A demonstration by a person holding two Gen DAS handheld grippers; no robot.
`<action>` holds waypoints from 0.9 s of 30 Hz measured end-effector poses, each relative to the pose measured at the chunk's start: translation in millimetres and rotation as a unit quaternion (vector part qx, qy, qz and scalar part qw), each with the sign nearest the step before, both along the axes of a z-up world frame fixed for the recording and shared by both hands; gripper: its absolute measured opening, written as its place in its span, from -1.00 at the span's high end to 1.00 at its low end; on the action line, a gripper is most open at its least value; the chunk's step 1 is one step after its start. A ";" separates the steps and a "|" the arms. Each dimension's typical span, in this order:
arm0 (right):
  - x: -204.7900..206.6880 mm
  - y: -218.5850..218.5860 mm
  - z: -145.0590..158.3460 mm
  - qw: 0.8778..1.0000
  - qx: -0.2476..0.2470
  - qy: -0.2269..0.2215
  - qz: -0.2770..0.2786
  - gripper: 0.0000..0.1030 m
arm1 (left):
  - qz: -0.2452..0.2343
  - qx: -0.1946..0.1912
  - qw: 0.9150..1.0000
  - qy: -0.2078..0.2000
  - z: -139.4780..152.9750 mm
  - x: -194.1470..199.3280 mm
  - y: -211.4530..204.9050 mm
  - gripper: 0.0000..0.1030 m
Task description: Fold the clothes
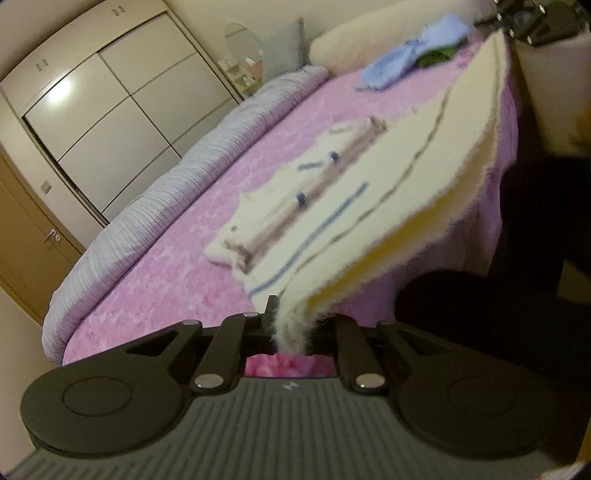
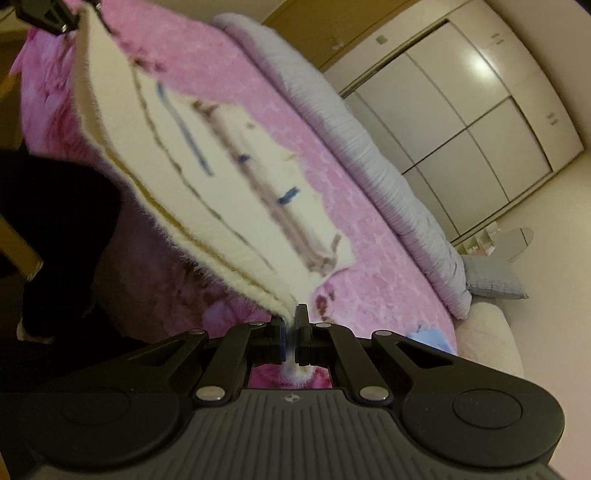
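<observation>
A cream fleece garment (image 1: 399,192) with thin brown, blue and yellow stripes and blue toggles lies partly on the pink bed cover (image 1: 177,280). Its near hem is lifted and stretched between my two grippers. My left gripper (image 1: 291,325) is shut on one hem corner. My right gripper (image 2: 291,325) is shut on the other corner of the garment (image 2: 207,177). In the left wrist view the right gripper (image 1: 532,22) shows at the top right. In the right wrist view the left gripper (image 2: 48,14) shows at the top left. The image is motion-blurred.
A rolled grey-lilac duvet (image 1: 155,206) runs along the far side of the bed. A light blue garment (image 1: 406,59) and something green (image 1: 439,55) lie by a cream pillow (image 1: 369,40). White wardrobe doors (image 1: 110,122) stand behind. The person's dark legs (image 1: 517,288) are at the bed's edge.
</observation>
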State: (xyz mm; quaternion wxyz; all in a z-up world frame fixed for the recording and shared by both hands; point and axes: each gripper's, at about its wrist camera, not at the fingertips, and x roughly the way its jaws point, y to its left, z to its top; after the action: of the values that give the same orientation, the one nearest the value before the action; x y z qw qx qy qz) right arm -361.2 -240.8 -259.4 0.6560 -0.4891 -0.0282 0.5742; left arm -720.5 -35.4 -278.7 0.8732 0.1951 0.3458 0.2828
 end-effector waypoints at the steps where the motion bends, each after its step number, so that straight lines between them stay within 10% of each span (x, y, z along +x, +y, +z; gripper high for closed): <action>1: 6.2 6.4 7.4 1.000 0.010 0.005 -0.002 0.99 | 0.002 0.000 1.000 -0.010 7.9 3.8 8.4 0.85; 10: 72.9 113.0 36.2 0.996 0.066 0.051 -0.029 0.98 | 0.056 -0.077 0.994 -0.051 41.8 81.7 151.1 0.80; 15: 125.1 218.4 9.9 0.993 0.053 0.094 -0.056 0.95 | 0.120 -0.171 0.975 -0.070 24.9 138.3 259.7 0.57; 20: 181.6 304.8 -46.1 0.979 0.023 0.151 -0.135 -0.06 | 0.202 -0.288 0.929 -0.114 -13.3 145.9 334.6 0.56; 23: 214.6 317.4 -63.9 0.958 0.030 0.218 -0.182 -0.15 | 0.221 -0.355 0.897 -0.143 -30.1 132.5 350.4 0.50; 27: 262.5 300.0 -72.0 0.875 0.027 0.415 -0.249 -0.17 | 0.230 -0.432 0.851 -0.193 -41.4 111.0 356.2 0.38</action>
State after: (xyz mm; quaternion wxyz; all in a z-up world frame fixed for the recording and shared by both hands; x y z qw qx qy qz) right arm -98.7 59.3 -331.4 0.7419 -0.1787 0.3535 0.5411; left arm -609.4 320.8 -320.1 0.8286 -0.3449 0.2928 0.3298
